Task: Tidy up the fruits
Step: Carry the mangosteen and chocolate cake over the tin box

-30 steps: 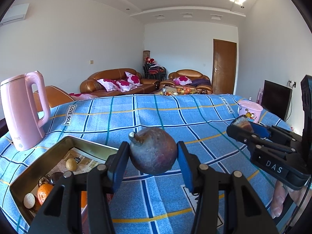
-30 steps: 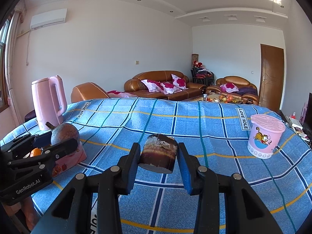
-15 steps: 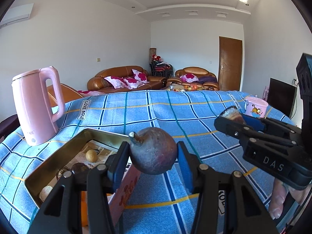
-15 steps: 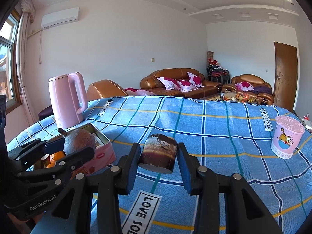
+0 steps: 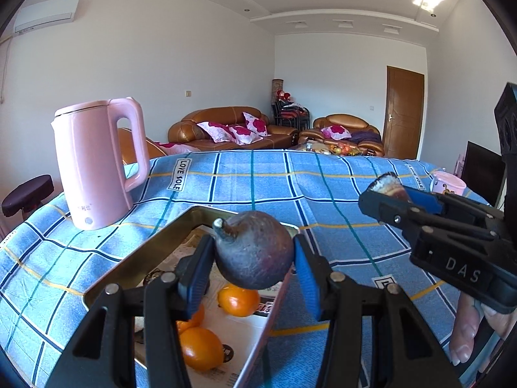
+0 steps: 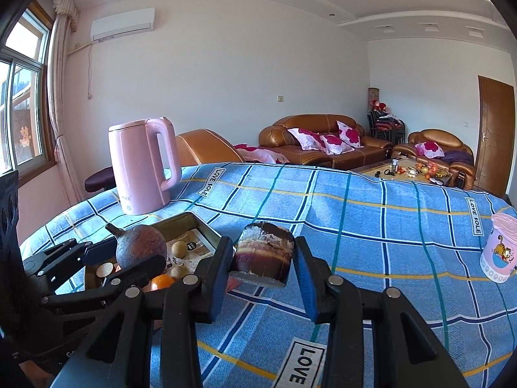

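Both hands have swung across to the tin tray (image 5: 129, 265). The left gripper (image 5: 252, 268), fingers clenched on the round purple fruit (image 5: 255, 253), now hangs over the oranges (image 5: 239, 300) inside. The right gripper (image 6: 263, 266) grasps a cut sugarcane piece (image 6: 263, 253) just beside the tray; drops look imminent.

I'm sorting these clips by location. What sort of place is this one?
Most likely a home living room: brown leather sofas with floral cushions at the back, a pink kettle on a table under a blue checked cloth, and a wall air conditioner.
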